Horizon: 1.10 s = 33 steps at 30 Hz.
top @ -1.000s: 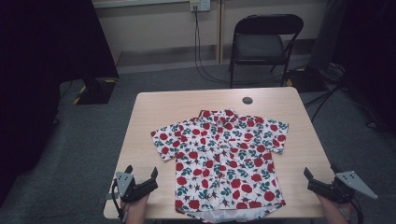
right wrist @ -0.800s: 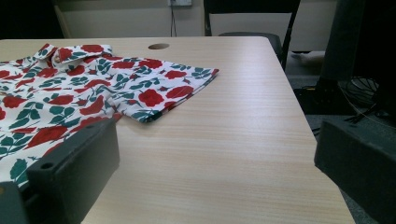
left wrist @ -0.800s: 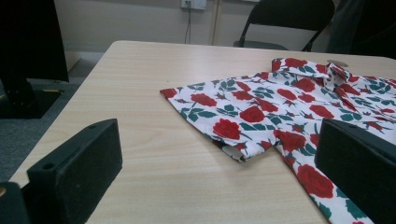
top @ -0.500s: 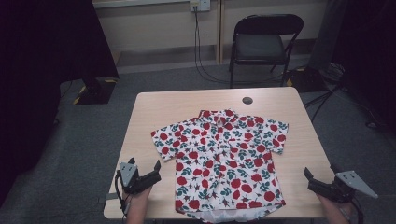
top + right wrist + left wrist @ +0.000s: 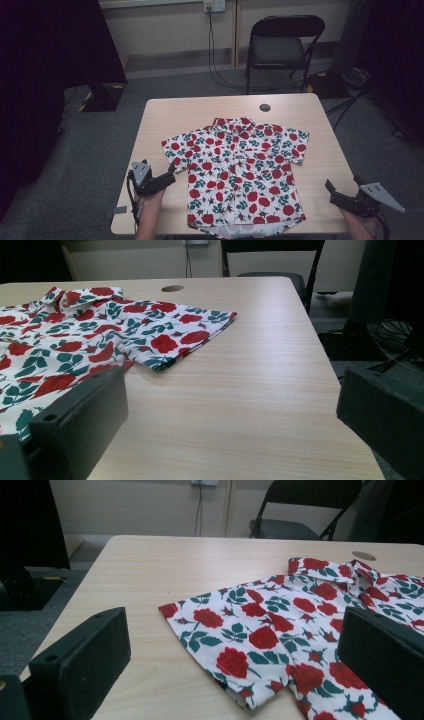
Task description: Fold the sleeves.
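**Q:** Shirt placement first: where does it lie?

**A:** Flat and face up on the wooden surface (image 5: 160, 120), a short-sleeved shirt (image 5: 237, 170) printed with red roses and green leaves on white. Its collar points toward the far edge, near a small round hole (image 5: 265, 107) in the surface. Its hem reaches the near edge, where the person stands. Both sleeves are spread outward.

**Q:** How is the left hand posed, measured from the shirt?

**A:** The left forearm comes up from the near edge, just outside the shirt's left sleeve. The hand holds the left tool (image 5: 167, 179) low over the surface, aimed at the shirt's left side below the sleeve. Its tips are just beside the cloth, not touching it. The jaws are spread wide and released. In the left gripper view the sleeve (image 5: 225, 630) lies between the two black jaws, with nothing gripped.

**Q:** And the right hand?

**A:** The right tool (image 5: 342, 196) sits well apart from the shirt, beyond its right hem corner, at the near right corner of the surface. It points back toward the shirt. Its jaws are also spread and hold nothing. The right gripper view shows bare wood between them, with the shirt's right sleeve (image 5: 185, 342) farther ahead.

**Q:** Anything beyond the shirt?

**A:** A black folding chair (image 5: 280, 47) stands on the floor past the collar end.
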### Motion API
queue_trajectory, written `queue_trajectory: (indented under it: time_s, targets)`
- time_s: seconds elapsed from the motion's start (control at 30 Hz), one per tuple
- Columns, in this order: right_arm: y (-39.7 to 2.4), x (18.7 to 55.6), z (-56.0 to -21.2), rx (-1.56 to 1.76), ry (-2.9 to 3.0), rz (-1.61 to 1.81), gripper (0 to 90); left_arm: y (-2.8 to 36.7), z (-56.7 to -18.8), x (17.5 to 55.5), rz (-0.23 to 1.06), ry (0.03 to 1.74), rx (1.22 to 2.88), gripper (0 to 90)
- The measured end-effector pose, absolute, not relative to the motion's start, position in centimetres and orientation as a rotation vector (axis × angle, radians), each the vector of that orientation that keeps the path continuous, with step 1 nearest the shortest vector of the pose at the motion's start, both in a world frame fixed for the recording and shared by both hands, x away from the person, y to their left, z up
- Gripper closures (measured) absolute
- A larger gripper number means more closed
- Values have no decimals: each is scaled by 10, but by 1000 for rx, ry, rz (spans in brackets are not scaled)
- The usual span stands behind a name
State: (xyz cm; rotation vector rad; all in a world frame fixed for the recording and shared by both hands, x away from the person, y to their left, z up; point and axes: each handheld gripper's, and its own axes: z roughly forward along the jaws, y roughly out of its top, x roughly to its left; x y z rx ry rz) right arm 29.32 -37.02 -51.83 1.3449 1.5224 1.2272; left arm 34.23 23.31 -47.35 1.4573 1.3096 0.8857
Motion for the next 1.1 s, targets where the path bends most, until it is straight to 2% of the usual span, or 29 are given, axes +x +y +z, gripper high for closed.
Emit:
queue_trajectory:
  time_s: [1.1]
  targets:
    - [-371, 294, -518, 1348, 1526, 1233, 0, 223, -448, 374, 890, 1299, 1510, 2]
